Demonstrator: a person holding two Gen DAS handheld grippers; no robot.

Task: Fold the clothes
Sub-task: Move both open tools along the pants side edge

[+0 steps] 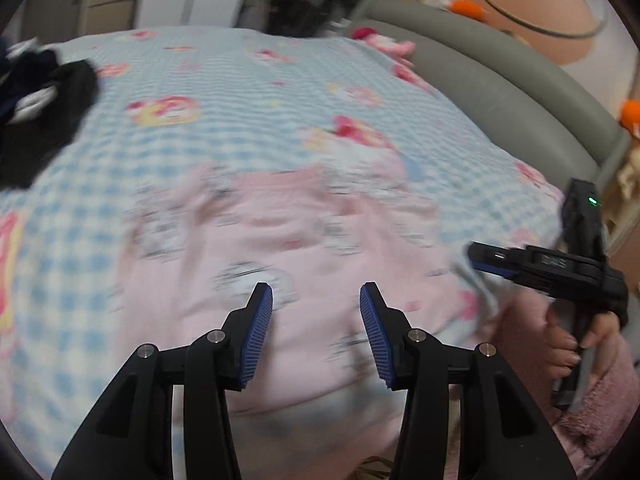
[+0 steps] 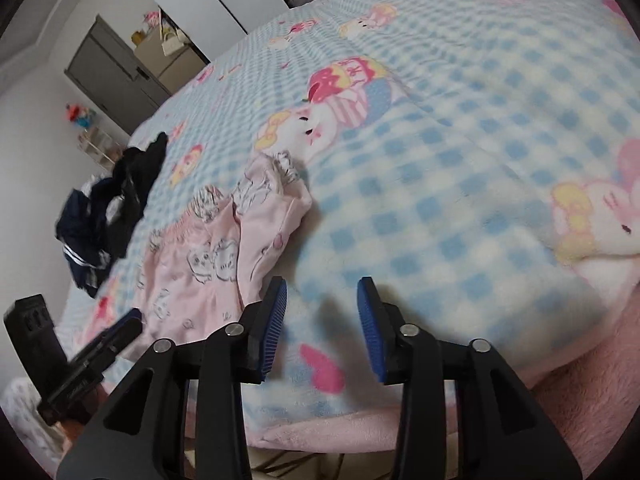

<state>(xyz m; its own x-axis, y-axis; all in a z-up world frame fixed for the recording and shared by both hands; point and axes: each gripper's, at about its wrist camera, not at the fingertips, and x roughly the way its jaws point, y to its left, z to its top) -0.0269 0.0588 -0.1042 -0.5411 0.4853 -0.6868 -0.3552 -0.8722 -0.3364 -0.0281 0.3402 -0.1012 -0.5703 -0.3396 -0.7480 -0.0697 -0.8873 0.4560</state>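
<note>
the pink printed garment (image 2: 208,256) looks thin, soft and light, so it should drape and slide on the fleecy blue checked blanket (image 2: 460,184) rather than hold any shape; a pinch through one layer near a hem, corner or the buttoned edge seems the safest hold, since a grab in the middle would likely bunch it

it lies spread and rumpled on the blanket directly ahead of and under the left gripper (image 1: 316,300), whose jaws stand apart with nothing between them, hovering over the cloth; the view is blurred, so whether the tips touch the fabric cannot be told

from the right gripper (image 2: 322,304), also spread open and empty, the garment sits ahead and to its left, its nearest folded edge just beside the left finger, while only blanket lies between the jaws

a dark clothes pile (image 2: 108,216) lies further off to the left, well apart from both claws
</note>
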